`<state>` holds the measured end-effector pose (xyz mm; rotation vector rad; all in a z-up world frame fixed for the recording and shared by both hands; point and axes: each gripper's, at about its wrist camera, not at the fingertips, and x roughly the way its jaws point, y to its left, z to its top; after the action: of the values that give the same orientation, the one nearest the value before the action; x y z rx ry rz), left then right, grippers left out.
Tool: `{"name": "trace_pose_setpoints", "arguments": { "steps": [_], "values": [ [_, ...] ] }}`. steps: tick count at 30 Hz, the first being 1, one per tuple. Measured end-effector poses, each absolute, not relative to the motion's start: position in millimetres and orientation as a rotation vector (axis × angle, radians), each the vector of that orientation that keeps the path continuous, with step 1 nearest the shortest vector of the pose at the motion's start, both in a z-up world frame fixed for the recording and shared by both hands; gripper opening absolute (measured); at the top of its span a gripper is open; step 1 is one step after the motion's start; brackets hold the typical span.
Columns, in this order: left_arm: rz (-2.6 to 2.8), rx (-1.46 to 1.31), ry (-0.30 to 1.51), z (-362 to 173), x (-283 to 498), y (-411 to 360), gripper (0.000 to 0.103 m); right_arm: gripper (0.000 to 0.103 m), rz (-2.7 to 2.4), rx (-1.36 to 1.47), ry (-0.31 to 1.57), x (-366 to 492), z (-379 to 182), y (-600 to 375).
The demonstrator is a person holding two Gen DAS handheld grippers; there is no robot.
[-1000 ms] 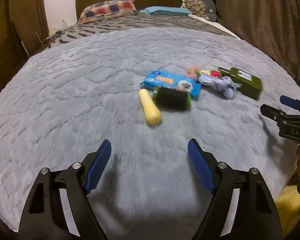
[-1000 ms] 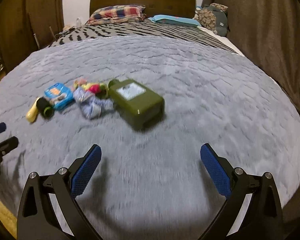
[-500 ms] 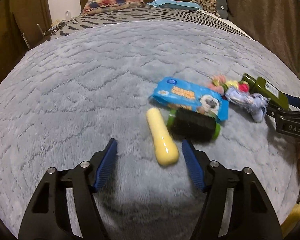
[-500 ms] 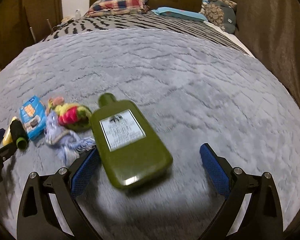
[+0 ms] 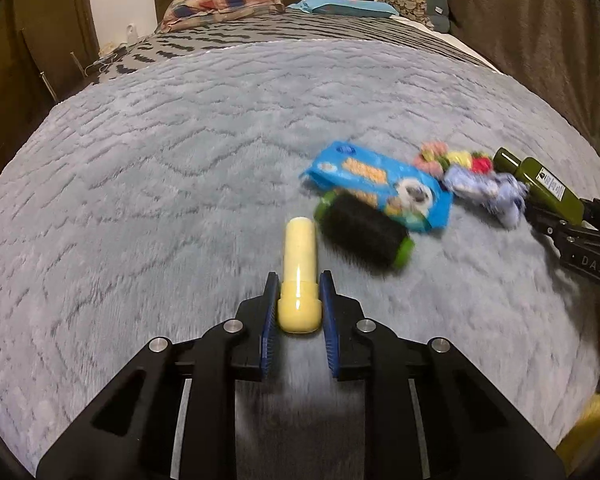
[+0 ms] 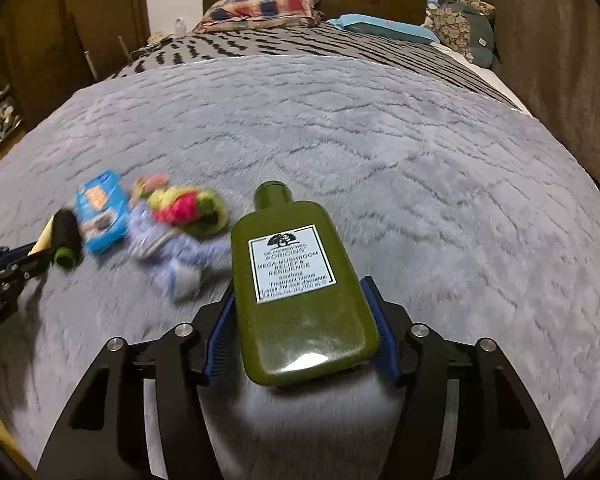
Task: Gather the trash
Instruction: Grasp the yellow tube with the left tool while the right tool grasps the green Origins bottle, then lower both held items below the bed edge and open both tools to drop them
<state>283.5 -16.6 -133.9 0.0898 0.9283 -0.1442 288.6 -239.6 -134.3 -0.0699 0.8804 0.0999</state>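
On the grey fuzzy blanket point(image 5: 160, 168), my left gripper point(image 5: 299, 285) is shut on the near end of a pale yellow tube point(image 5: 299, 248) that lies pointing away. In the right wrist view my right gripper point(image 6: 300, 296) straddles the lower body of a flat olive-green lotion bottle point(image 6: 312, 336). Its jaws are closing, and both blue pads touch the bottle's sides. The bottle point(image 5: 548, 188) also shows at the right edge of the left wrist view, beside the right gripper's black frame.
A blue snack packet point(image 5: 376, 188), a black roll with green ends point(image 5: 364, 236), a colourful knotted toy point(image 5: 456, 160) and a pale blue rag point(image 5: 488, 192) lie between the grippers. Pillows point(image 6: 260, 8) and a wooden headboard stand far back. A brown curtain point(image 6: 560, 60) hangs on the right.
Both grippers moved forward and down to the pile. The left jaws shut on the yellow tube. The right jaws narrowed onto the green bottle.
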Motion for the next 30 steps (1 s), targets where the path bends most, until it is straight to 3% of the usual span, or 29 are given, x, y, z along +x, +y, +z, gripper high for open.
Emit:
{"name": "trace_pose_setpoints", "arguments": {
  "steps": [30],
  "values": [
    [-0.288,0.074,0.846,-124.0,85.4,-14.8,0.019,0.053,0.238,0.052,0.780,74.4,-130.7,-216.9]
  ]
}}
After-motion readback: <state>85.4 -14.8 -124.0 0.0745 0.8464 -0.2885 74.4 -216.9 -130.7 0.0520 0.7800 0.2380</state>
